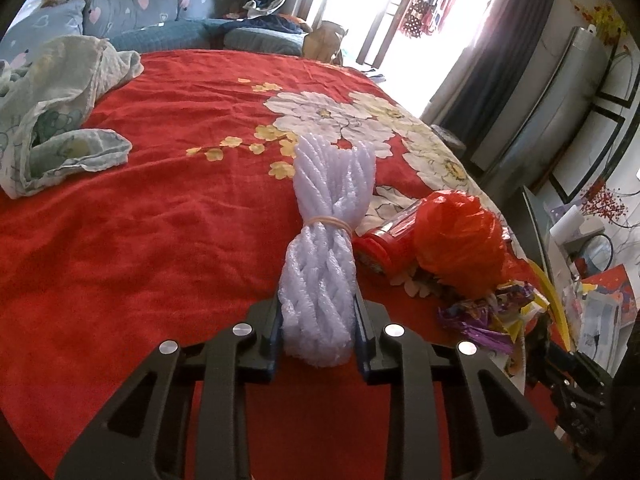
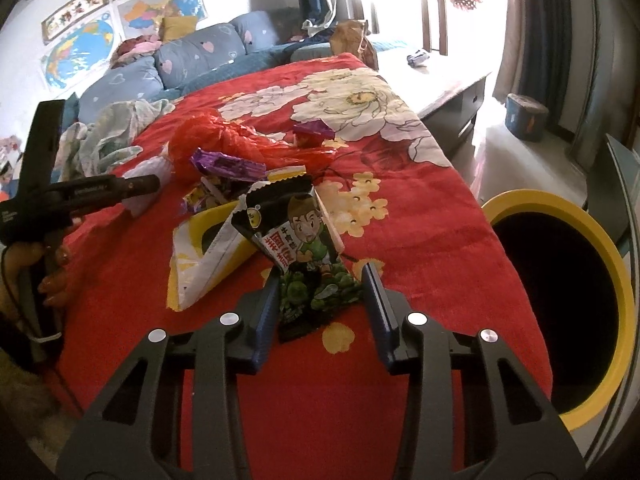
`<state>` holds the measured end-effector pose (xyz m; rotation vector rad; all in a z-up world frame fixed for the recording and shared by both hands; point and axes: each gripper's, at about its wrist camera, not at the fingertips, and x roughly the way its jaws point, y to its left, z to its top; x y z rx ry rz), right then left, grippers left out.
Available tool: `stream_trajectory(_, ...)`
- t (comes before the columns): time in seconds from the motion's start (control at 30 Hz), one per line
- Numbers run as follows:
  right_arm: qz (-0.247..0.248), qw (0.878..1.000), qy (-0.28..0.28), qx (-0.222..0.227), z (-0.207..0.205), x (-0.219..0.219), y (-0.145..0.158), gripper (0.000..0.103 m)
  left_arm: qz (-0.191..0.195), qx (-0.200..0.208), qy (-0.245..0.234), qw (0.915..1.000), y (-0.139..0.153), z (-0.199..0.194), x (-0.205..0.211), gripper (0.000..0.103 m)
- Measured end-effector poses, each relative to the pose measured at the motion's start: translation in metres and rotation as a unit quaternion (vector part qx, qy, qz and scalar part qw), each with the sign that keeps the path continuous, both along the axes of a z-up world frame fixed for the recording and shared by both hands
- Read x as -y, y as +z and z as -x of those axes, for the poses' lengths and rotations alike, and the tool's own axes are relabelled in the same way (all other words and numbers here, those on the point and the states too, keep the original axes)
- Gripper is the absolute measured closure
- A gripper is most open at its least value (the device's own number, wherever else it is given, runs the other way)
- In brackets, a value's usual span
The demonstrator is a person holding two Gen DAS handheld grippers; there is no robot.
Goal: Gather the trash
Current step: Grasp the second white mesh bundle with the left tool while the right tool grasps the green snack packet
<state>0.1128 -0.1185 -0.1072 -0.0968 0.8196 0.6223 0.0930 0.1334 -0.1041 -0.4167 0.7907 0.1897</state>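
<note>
our left claw (image 1: 319,322) pinches the white foam net bundle (image 1: 326,236); our right claw (image 2: 322,294) pinches a black snack wrapper (image 2: 298,236), both on the red blanket (image 1: 140,220).

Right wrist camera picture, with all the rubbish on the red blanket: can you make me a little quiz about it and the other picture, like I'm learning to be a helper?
1. Pick one: what sits between the fingers of the left gripper?
A. a white net bundle
B. a banana peel
C. a glass bottle
2. True or false: the yellow-rimmed bin beside the red blanket is open at the top.
3. Fill the gap: the snack packet in the right gripper shows a cartoon boy in a ____ shirt.

Key: 1 A; 2 true; 3 green.
</note>
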Motion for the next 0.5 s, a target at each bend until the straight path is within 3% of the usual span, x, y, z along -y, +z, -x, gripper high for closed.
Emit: stream_trajectory(0.5,-0.023,1.000,0.004,0.007,0.010,0.008,0.020,0.070,-0.010,0.059,-0.005,0.9982,0.046,0.018,0.009,0.077)
